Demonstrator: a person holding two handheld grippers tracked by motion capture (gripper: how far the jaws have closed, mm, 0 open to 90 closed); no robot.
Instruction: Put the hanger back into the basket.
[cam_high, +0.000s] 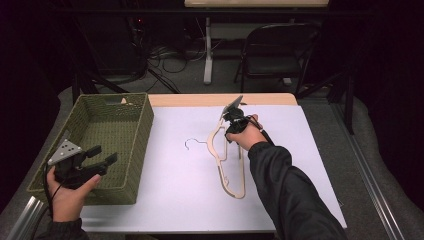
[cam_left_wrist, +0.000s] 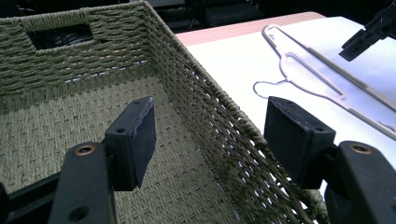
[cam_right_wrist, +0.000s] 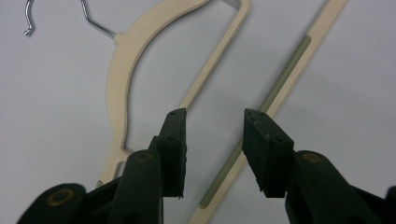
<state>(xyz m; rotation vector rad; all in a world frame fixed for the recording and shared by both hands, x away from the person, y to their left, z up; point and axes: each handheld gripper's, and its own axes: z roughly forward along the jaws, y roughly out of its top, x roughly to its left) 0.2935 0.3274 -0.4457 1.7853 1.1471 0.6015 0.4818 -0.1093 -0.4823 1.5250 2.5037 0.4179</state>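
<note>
A cream wooden hanger (cam_high: 225, 170) (cam_left_wrist: 308, 70) (cam_right_wrist: 121, 70) with a metal hook (cam_high: 191, 142) lies flat on the white table cover (cam_high: 170, 195). My right gripper (cam_high: 229, 126) (cam_right_wrist: 212, 135) hovers open just over the hanger's far end. Its jaws stand either side of the ribbed bottom bar (cam_right_wrist: 280, 79); I cannot tell whether they touch it. That same gripper also appears at the top right of the left gripper view (cam_left_wrist: 369, 32). My left gripper (cam_high: 104, 154) (cam_left_wrist: 210, 126) is open and holds nothing. Its jaws straddle the right wall of an empty green woven basket (cam_high: 145, 127) (cam_left_wrist: 205, 84).
The basket fills the table's left side, with a handle cutout (cam_left_wrist: 58, 35) in its far wall. A bare wooden strip (cam_high: 220, 99) runs along the table's far edge. Behind the table stand a folding chair (cam_high: 275, 50), a white desk leg (cam_high: 208, 50) and floor cables.
</note>
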